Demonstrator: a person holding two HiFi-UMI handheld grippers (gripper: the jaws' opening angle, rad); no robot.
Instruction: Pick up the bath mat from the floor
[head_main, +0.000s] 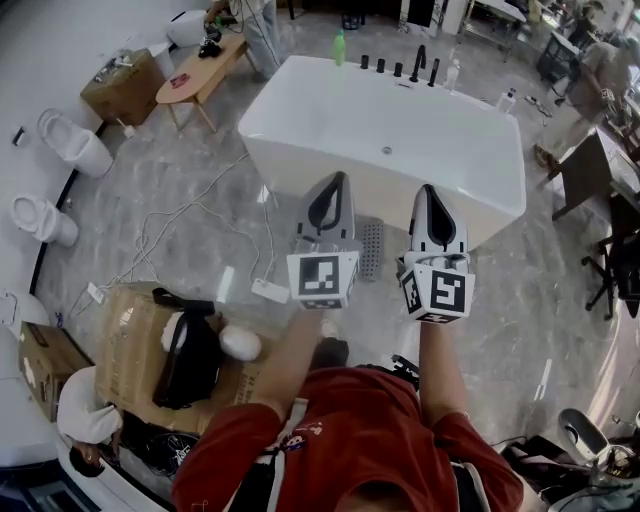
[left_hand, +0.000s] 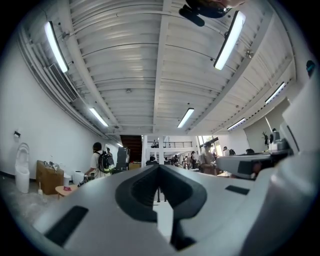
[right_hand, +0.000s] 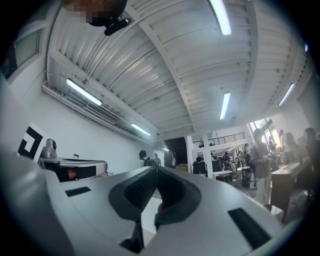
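head view: you hold left gripper (head_main: 336, 182) and right gripper (head_main: 428, 192) closed, empty (level, not reaching yet); mat (head_main: 371, 250) lies between them.

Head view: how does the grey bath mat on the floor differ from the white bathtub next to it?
Colour: the grey textured bath mat is dull; the white rectangular bathtub is glossy. Size: the mat is far smaller than the tub. Pose: the mat lies flat on the floor; the tub rises above it. Both are rectangular.
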